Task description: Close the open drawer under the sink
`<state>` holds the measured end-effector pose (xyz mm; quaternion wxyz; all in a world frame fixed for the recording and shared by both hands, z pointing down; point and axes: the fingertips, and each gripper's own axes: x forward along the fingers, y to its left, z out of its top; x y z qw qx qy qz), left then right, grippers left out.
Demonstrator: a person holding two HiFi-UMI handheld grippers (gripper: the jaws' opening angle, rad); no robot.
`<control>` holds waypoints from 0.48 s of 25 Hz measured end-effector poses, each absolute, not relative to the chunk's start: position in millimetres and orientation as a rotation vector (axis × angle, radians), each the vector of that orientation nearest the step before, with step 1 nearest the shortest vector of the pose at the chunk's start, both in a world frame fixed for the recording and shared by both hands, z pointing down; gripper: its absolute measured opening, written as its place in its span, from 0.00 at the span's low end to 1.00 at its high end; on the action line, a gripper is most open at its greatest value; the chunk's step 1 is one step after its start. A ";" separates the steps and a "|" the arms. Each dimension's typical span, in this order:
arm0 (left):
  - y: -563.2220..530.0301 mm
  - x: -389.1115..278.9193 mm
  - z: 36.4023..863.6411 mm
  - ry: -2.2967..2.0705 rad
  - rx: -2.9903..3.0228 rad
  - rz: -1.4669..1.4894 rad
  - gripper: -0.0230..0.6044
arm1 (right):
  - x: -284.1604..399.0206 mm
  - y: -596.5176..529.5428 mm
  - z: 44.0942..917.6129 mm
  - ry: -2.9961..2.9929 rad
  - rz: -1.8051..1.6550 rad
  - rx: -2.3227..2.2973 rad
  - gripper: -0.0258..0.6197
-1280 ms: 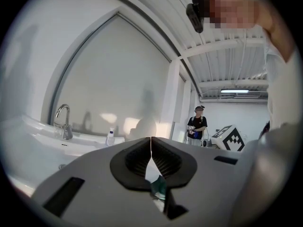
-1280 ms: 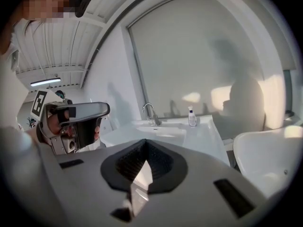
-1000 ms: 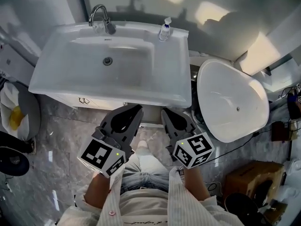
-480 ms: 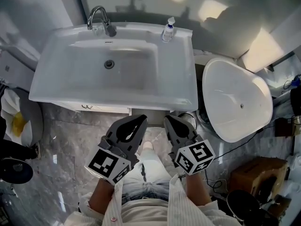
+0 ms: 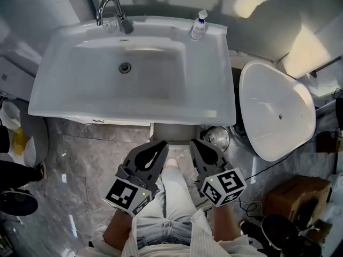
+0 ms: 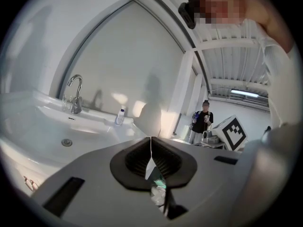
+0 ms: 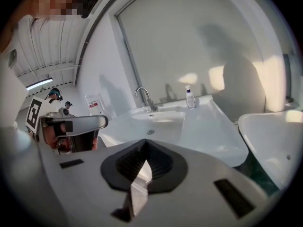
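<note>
head view looks steeply down on the sink [image 5: 80,98], and the drawer [image 5: 174,131] shows as a grey strip that juts out from under the front rim, right of the sink's middle. only its top edge can be seen, and how far out it stands is hard to judge from here.

the left gripper [image 5: 162,145] and the right gripper [image 5: 194,142] sit side by side nearer the person, both tips aimed at that strip and apart from it. the drawer lies straight ahead of them. its long axis runs left to right, across the line of the jaws, and both tips fall within its width. the right tip looks a touch nearer, though the difference is slight.

in the left gripper view the left gripper [image 6: 151,146] has its jaws pressed together with nothing between them. the right gripper view shows the same for the right gripper [image 7: 144,163], closed and empty.

both gripper views look across the basin toward the tap [image 7: 144,98] and the bottle [image 7: 190,97], and neither shows the drawer. so the jaws seem to ride about level with the rim or above it, and the drawer front is probably lower than where they point. closing it likely means dropping the tips below the rim, then pushing straight away from the body, square to the drawer's front. either gripper could do it.
</note>
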<state>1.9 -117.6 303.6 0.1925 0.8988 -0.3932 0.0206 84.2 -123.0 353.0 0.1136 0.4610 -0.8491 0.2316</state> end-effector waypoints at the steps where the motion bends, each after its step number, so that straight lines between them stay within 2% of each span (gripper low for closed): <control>1: -117.6 1.0 311.2 -1.103 2.516 0.063 0.07 | 84.0 -123.0 358.1 -2.486 0.683 1.355 0.05; 12: -95.4 11.2 402.6 -1.061 2.449 0.136 0.07 | 87.8 -99.5 426.8 -2.419 0.747 1.345 0.05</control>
